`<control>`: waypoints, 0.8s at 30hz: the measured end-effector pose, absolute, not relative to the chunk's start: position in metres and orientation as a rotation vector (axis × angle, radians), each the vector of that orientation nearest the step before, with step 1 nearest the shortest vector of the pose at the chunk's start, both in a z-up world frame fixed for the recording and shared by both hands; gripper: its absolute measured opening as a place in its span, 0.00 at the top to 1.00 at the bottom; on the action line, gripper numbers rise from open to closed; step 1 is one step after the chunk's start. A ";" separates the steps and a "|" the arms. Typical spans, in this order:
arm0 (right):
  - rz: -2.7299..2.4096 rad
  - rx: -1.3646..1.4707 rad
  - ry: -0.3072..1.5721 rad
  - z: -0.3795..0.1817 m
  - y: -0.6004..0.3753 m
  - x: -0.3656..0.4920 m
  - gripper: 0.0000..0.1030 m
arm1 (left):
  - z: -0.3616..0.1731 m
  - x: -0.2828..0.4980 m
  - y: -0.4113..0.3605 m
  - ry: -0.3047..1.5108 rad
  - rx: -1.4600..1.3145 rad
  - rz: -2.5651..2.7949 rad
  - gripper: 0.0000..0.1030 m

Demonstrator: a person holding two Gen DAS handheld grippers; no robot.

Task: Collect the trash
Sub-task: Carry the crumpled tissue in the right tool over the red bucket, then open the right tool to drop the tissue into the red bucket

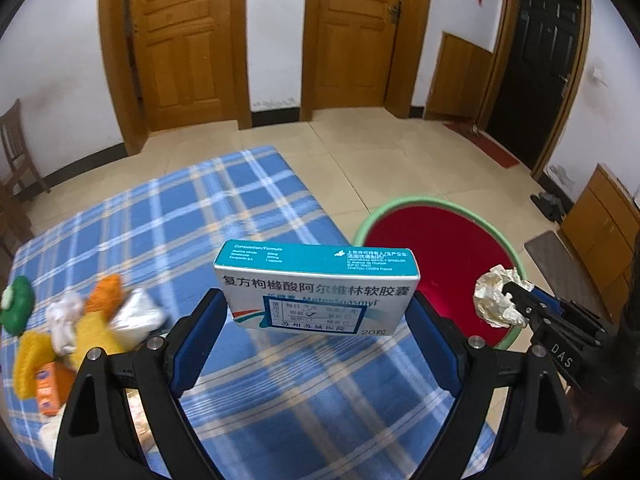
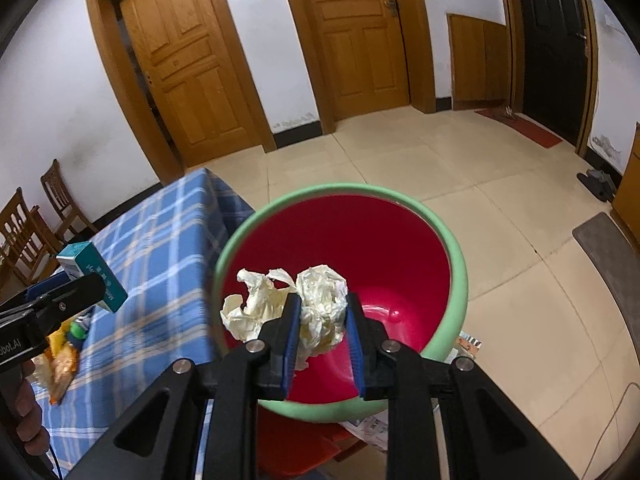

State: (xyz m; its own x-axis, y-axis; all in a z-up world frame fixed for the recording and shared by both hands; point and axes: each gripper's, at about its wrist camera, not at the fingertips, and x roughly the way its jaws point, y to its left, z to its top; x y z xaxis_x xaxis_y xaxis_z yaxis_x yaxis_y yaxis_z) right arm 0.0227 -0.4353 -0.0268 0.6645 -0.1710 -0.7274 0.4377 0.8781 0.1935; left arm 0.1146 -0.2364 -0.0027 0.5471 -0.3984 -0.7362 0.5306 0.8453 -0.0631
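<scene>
A teal-and-white medicine box (image 1: 318,292) is clamped upright between the widely spread fingers of the left gripper (image 1: 316,312), above the blue plaid tablecloth (image 1: 168,216). A crumpled cream paper wad (image 2: 320,304) is pinched in the nearly closed right gripper (image 2: 322,312), directly above the red bin (image 2: 400,248) with the green rim.

I'm seeing a teal-and-white medicine box (image 1: 316,290) standing upright, printed face toward me, over the table edge, and crumpled cream paper (image 2: 320,306) hanging above the red bin (image 2: 400,240) with its green rim, just beside the table.
</scene>
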 end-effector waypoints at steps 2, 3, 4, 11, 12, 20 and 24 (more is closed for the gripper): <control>-0.362 0.371 0.779 -0.032 -0.441 0.025 0.73 | -0.009 0.118 -0.248 0.840 0.185 -0.569 0.12; -0.365 0.372 0.780 -0.033 -0.444 0.025 0.73 | -0.012 0.119 -0.253 0.843 0.188 -0.575 0.12; -0.368 0.374 0.781 -0.036 -0.445 0.027 0.73 | -0.014 0.120 -0.258 0.847 0.191 -0.580 0.12; -0.369 0.392 0.765 -0.037 -0.455 0.023 0.53 | -0.026 0.126 -0.286 0.870 0.216 -0.620 0.12; -0.371 0.392 0.762 -0.036 -0.455 0.021 0.52 | -0.027 0.127 -0.289 0.871 0.218 -0.626 0.12; -0.420 0.409 0.707 -0.021 -0.470 0.001 0.46 | -0.032 0.128 -0.310 0.877 0.230 -0.670 0.12; -0.447 0.417 0.685 -0.016 -0.479 -0.008 0.46 | -0.035 0.126 -0.322 0.877 0.243 -0.698 0.12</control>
